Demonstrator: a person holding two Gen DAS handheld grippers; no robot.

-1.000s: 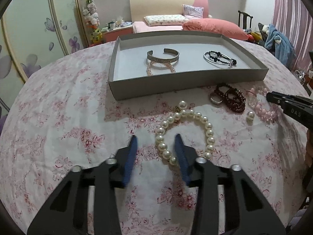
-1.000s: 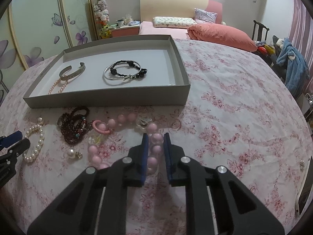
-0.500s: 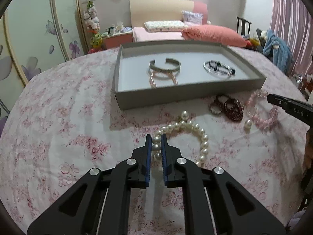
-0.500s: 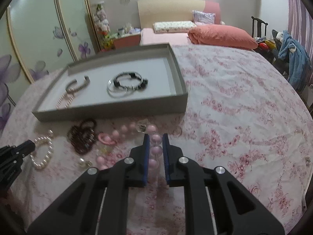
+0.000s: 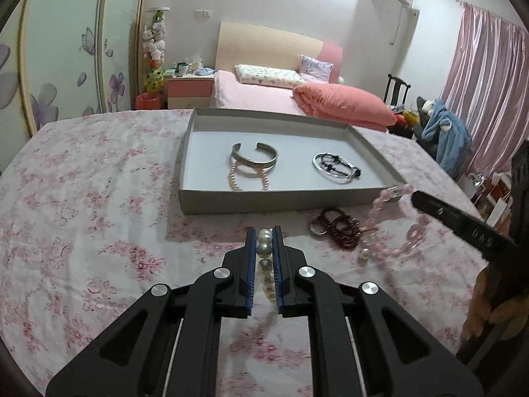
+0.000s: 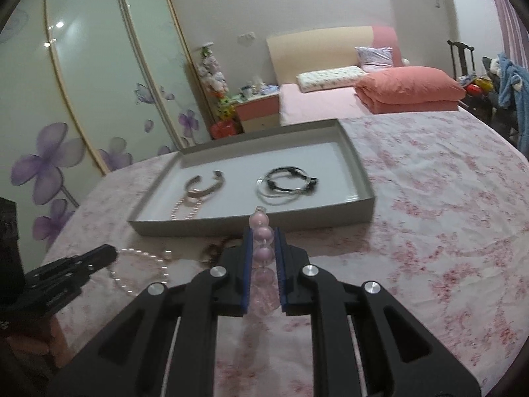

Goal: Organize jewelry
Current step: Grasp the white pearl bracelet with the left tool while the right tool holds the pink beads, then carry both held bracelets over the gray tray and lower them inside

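Your left gripper (image 5: 263, 236) has its blue-padded fingers (image 5: 251, 258) clenched on a white pearl bracelet (image 5: 264, 258) — round, glossy cream beads in a single strand, running up between the pads and hanging down behind them. From the right wrist view the rest of that strand (image 6: 142, 271) shows as a thin loop trailing off the gripper's tip above the cloth.

Your right gripper (image 6: 263, 241) grasps a pink bead bracelet (image 6: 263, 235): large translucent pale-pink spheres, stacked in a column between the fingers, with a clear faceted bead at the top. In the left wrist view its loop (image 5: 390, 228) hangs from the right gripper's tip, blurred, near the tray's front right corner.

Both sit over the floral-covered counter (image 5: 82, 215), in front of the grey tray (image 5: 264, 203). Inside the tray lie a silver cuff (image 5: 254, 158) touching a small pink pearl strand (image 5: 248, 180), toward the left — and a black-and-silver bracelet set (image 5: 335, 167) toward the right. A dark red bead bracelet (image 5: 337, 230) lies on the cloth just before the tray's front edge.
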